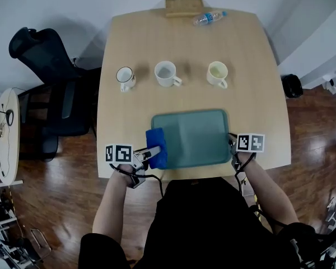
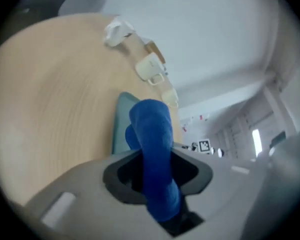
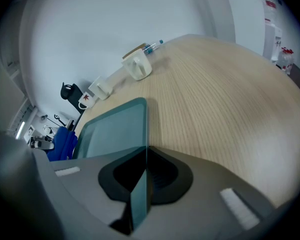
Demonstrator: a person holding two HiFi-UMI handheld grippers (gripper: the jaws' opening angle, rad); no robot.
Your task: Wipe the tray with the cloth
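Head view: tray (image 1: pixel 197 138) lies lower centre on the desk (image 1: pixel 133 108), long axis left-right; left tool (image 1: pixel 150 153) is clenched on the blue cloth (image 1: pixel 157 145) over the tray's left end, so the bare surface lies to the cloth's right. Left gripper view: the cloth fills the jaws, with the tray just beyond. Right gripper view: right tool (image 3: pixel 140 181) is clamped on the tray's near rim, and the cloth is at far left.
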